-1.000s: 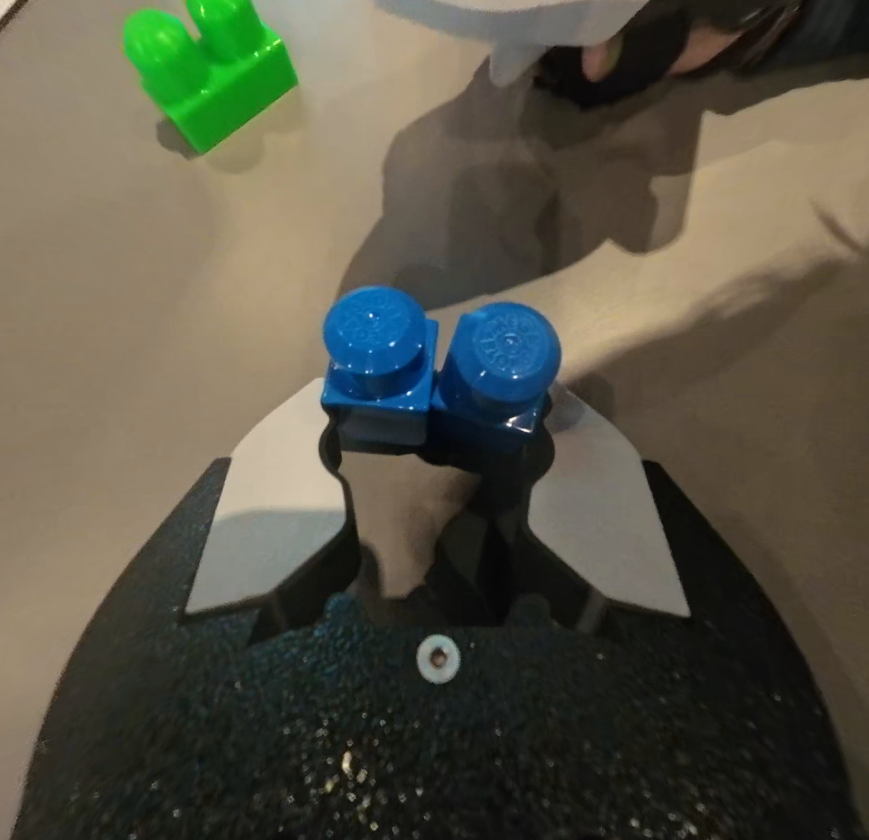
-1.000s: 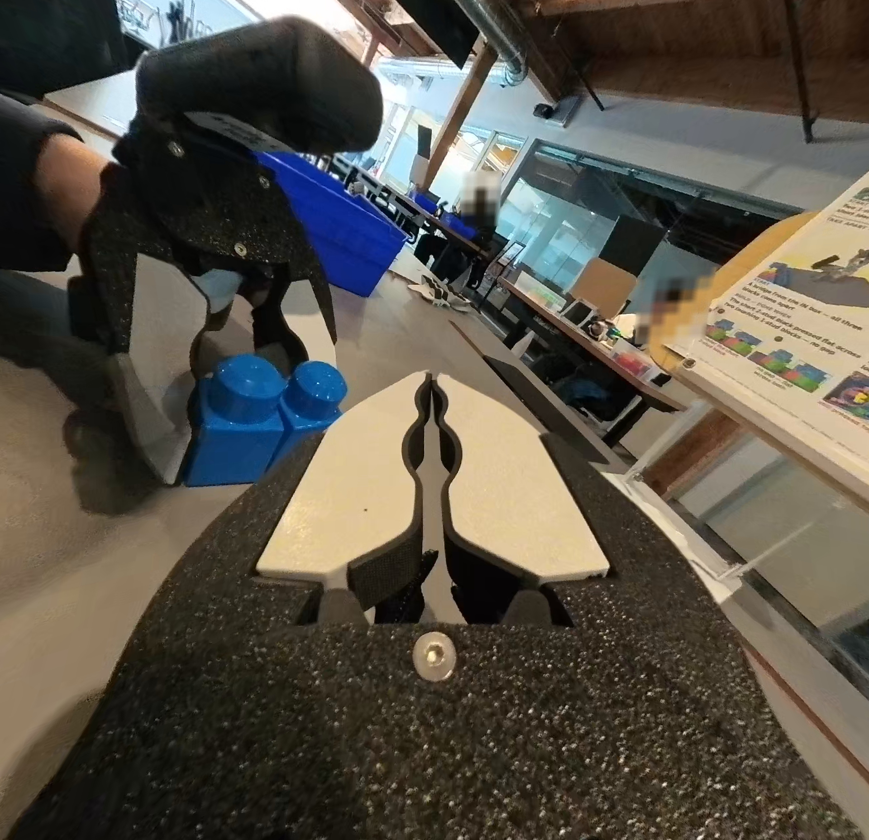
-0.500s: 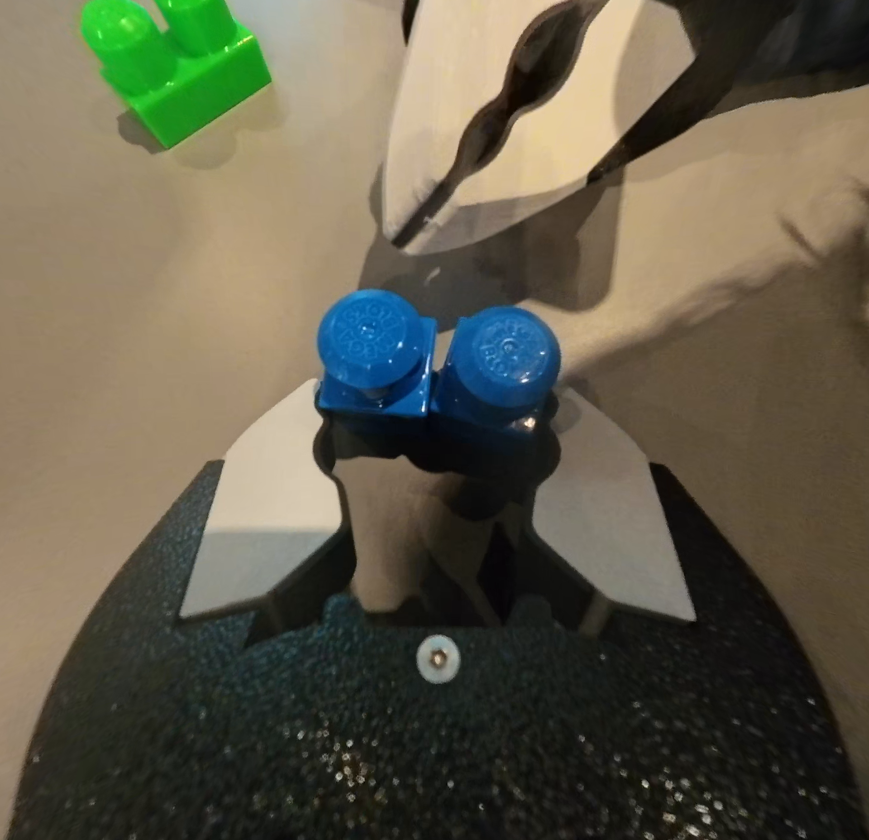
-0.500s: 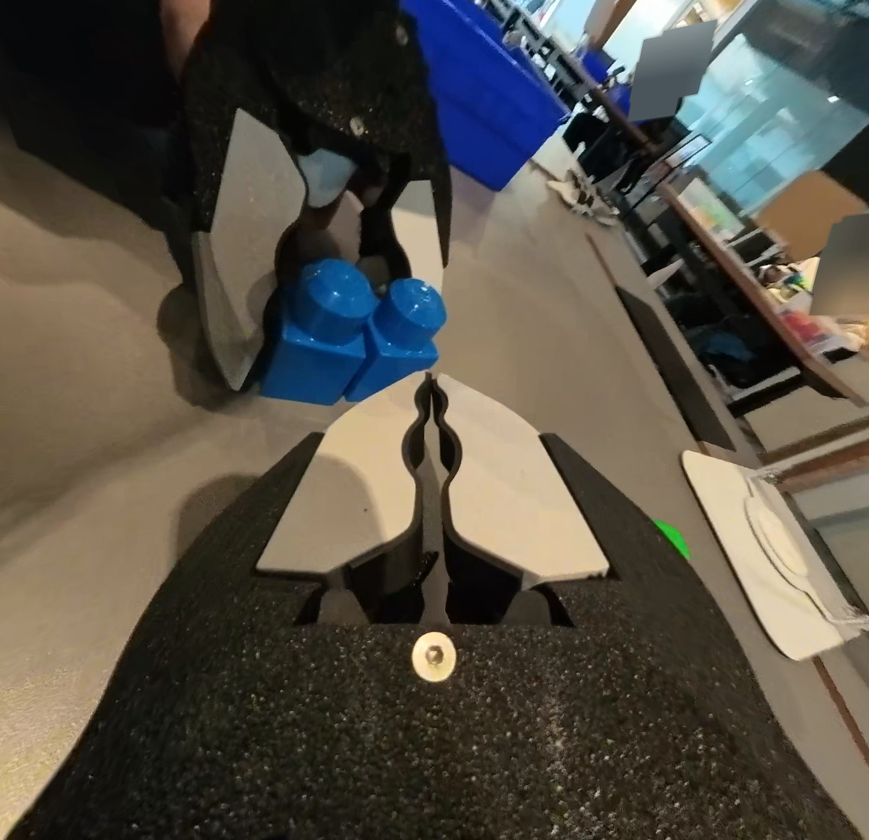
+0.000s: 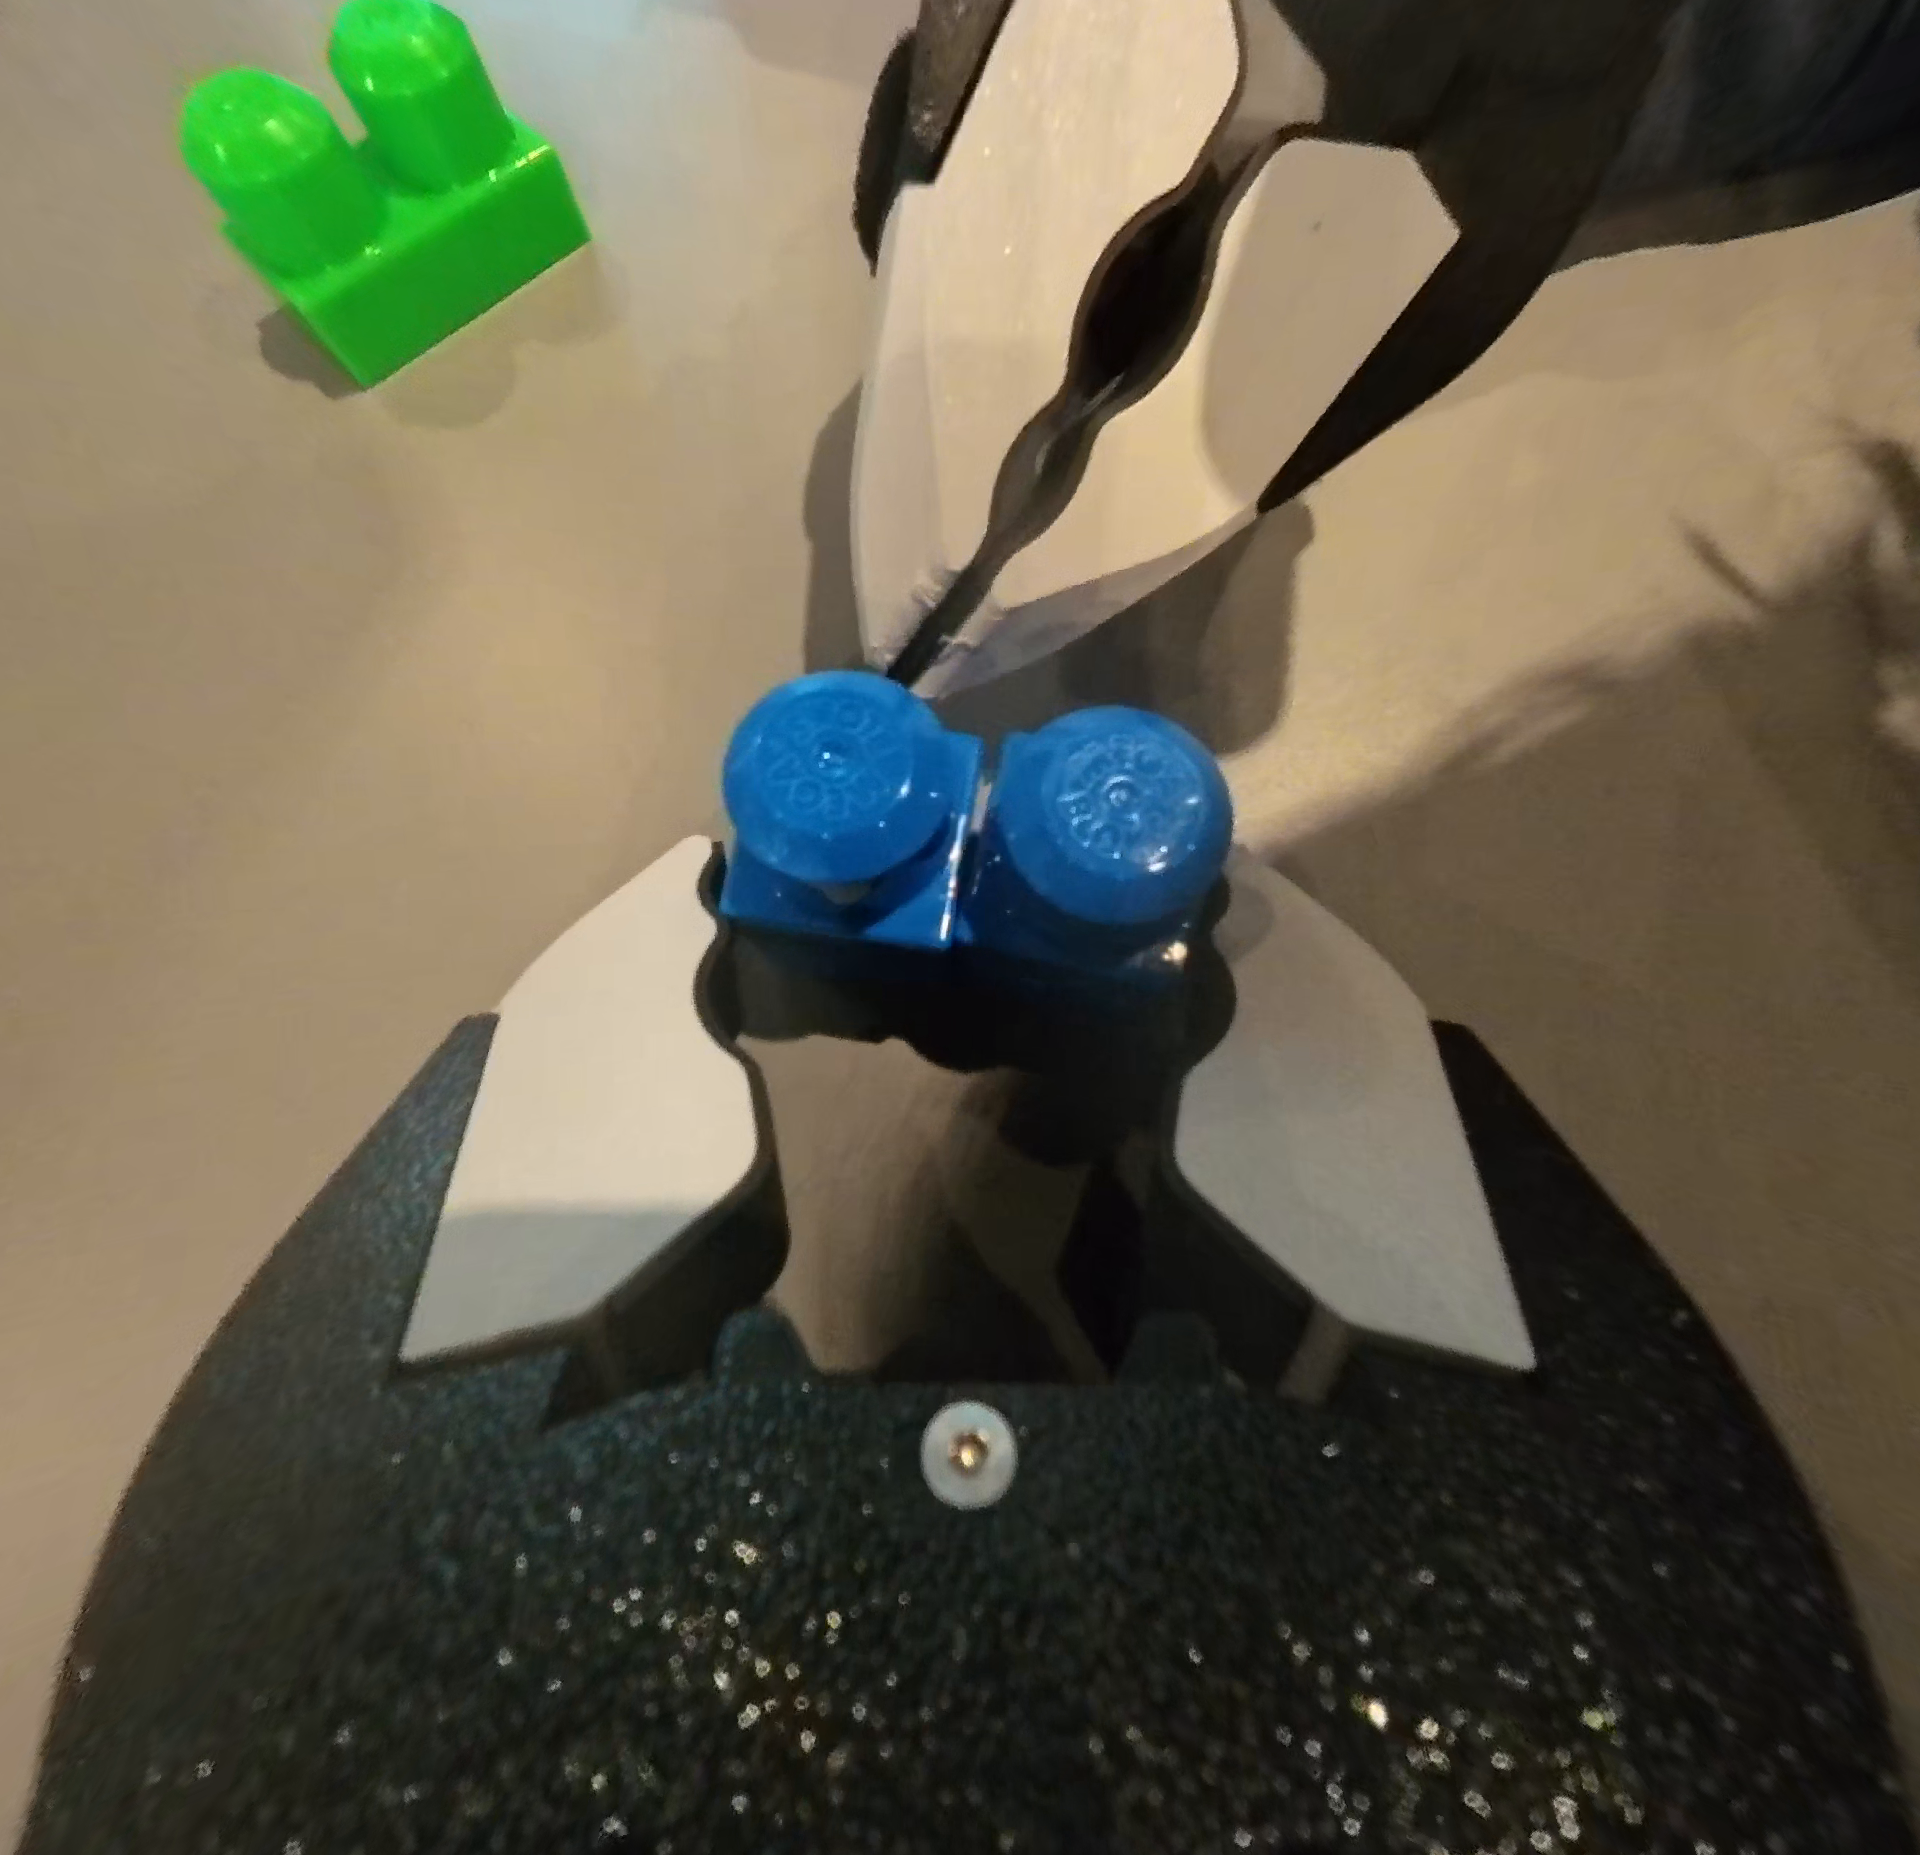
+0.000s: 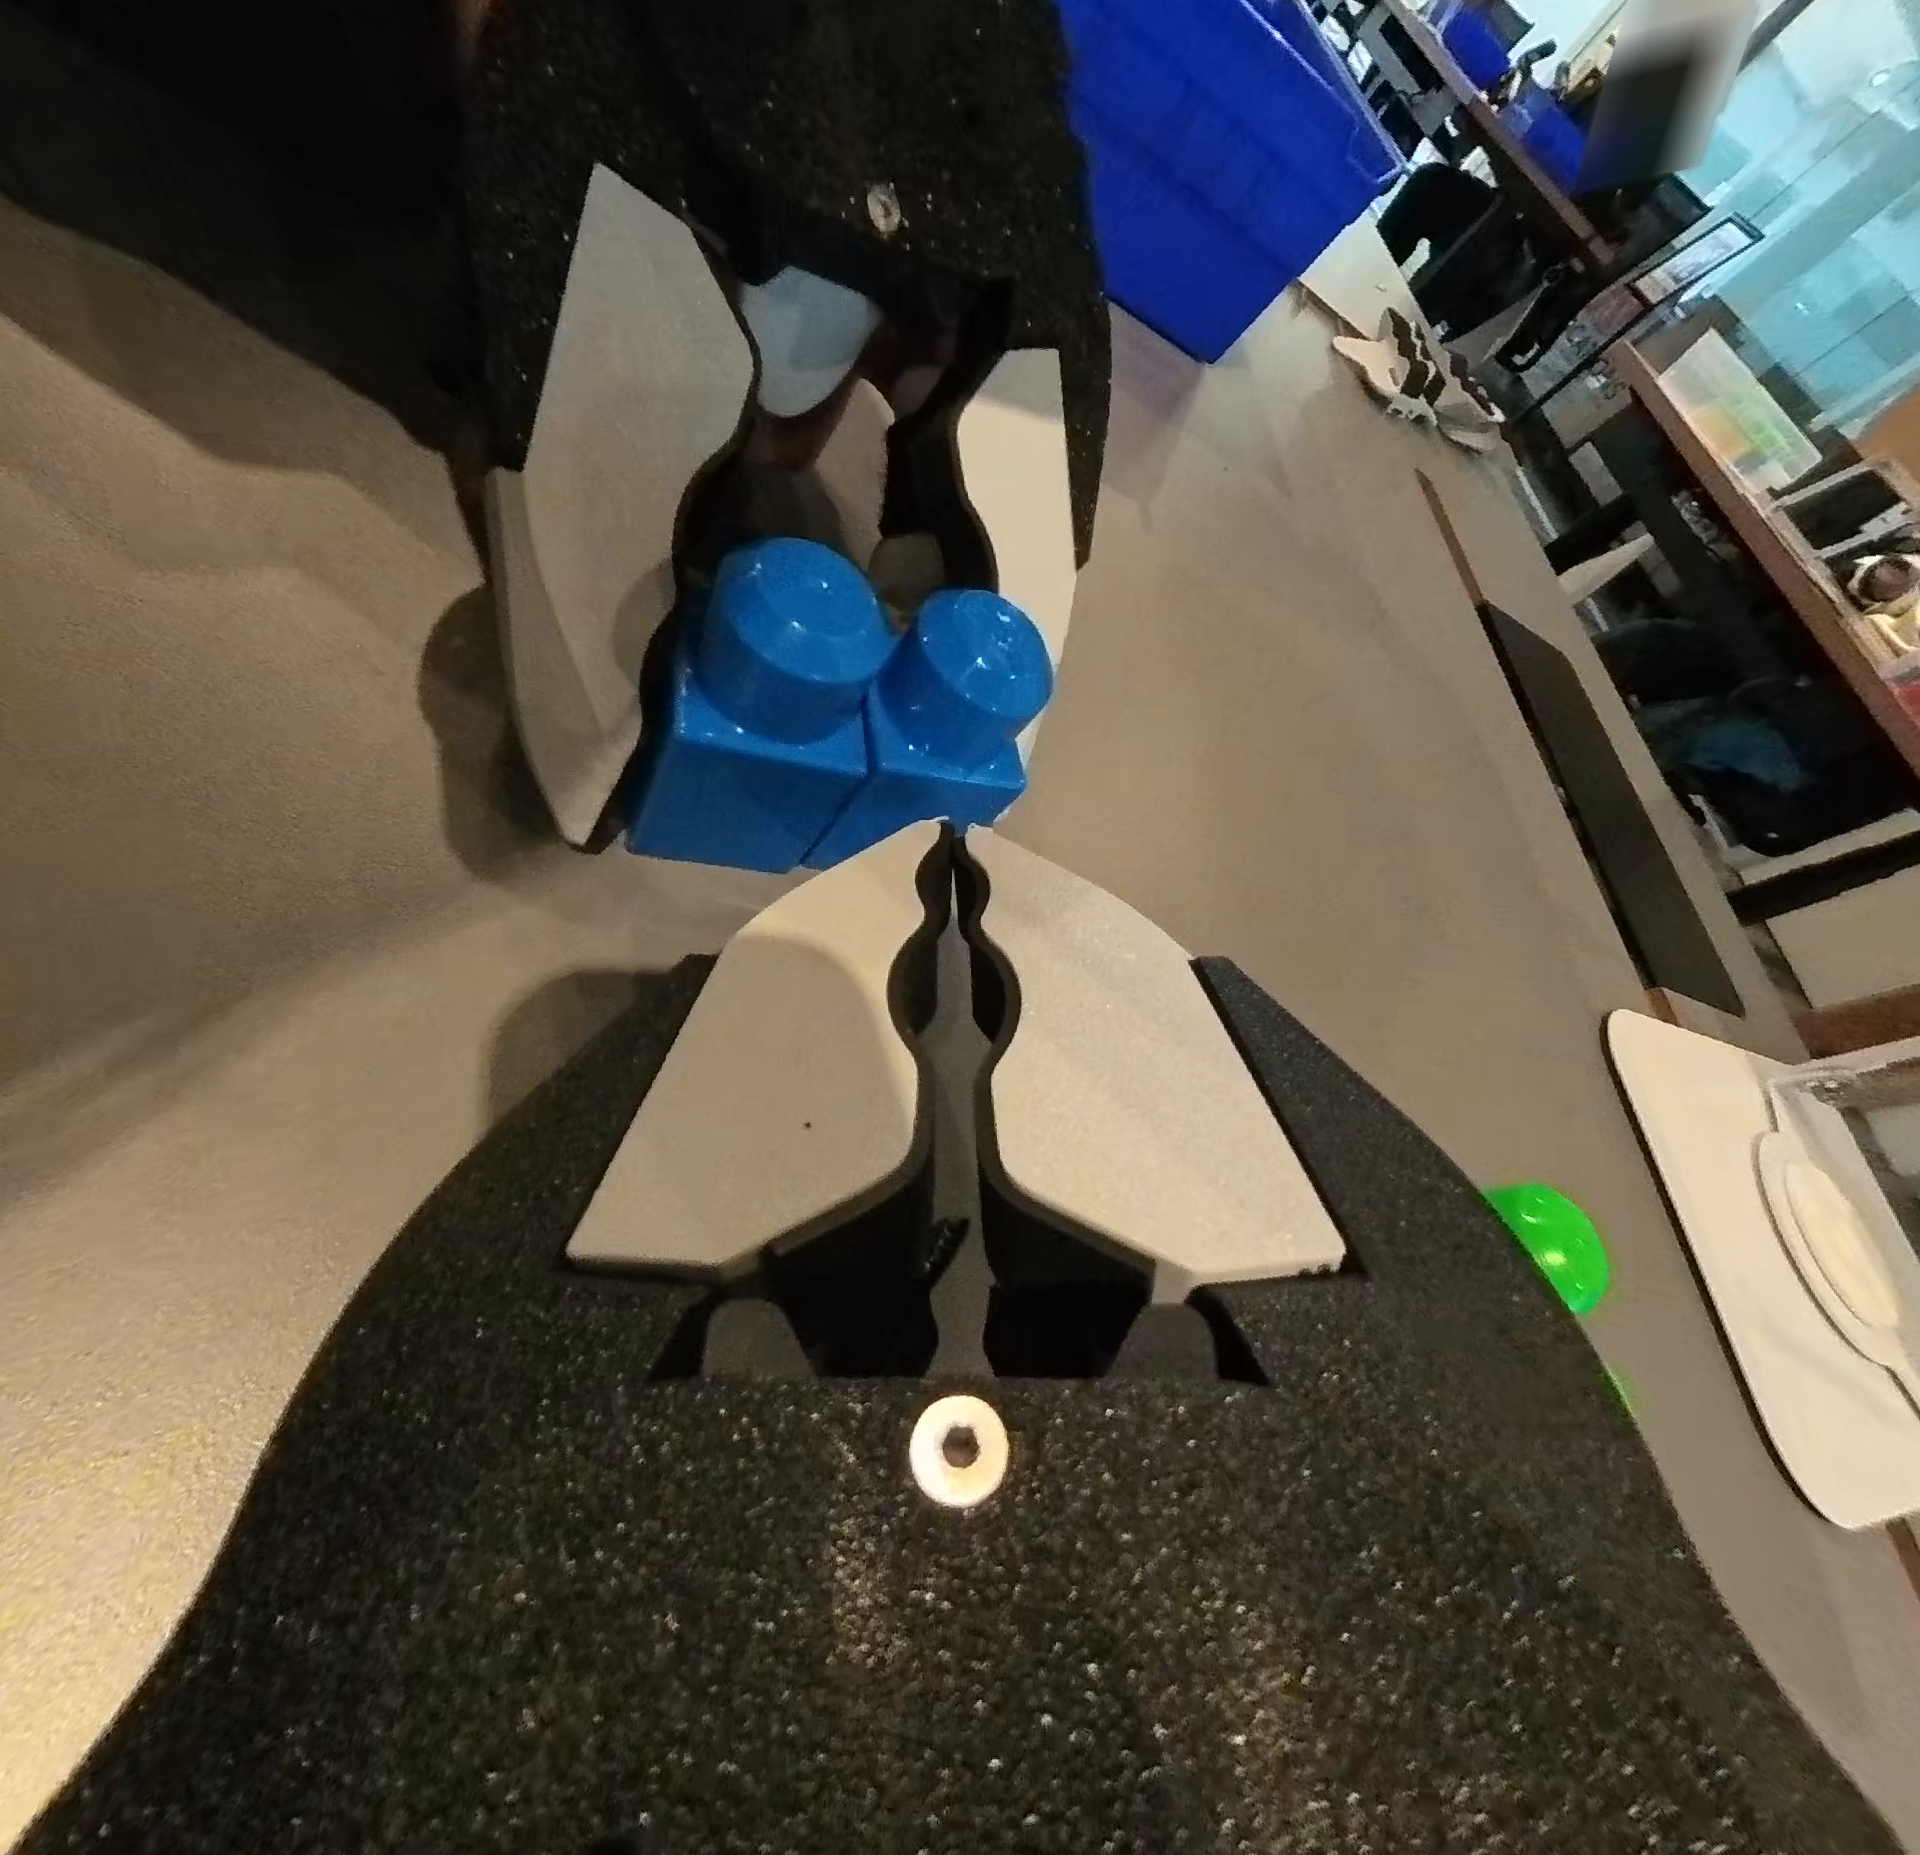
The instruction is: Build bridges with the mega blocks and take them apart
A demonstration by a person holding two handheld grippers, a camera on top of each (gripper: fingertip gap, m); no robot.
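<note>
Two blue single-stud blocks (image 5: 971, 818) stand side by side on the grey table, studs up. My left gripper (image 5: 966, 875) is shut on the pair, one finger against each outer side. It also shows in the right wrist view (image 6: 821, 766) with the blue blocks (image 6: 831, 745). My right gripper (image 6: 948, 837) is shut and empty, its tip against the lower front edge of the blocks. In the left wrist view the right gripper (image 5: 920, 647) comes down from the top. A green two-stud block (image 5: 384, 195) lies apart at the far left, half hidden in the right wrist view (image 6: 1548, 1244).
A blue bin (image 6: 1195, 143) stands on the table behind the left gripper. A white flat board (image 6: 1714, 1338) with a clear holder lies at the right table edge. Desks and equipment fill the room beyond.
My right gripper has swung down and in toward the blue blocks until its shut tip meets them. My left gripper has kept its hold on the blocks in place.
</note>
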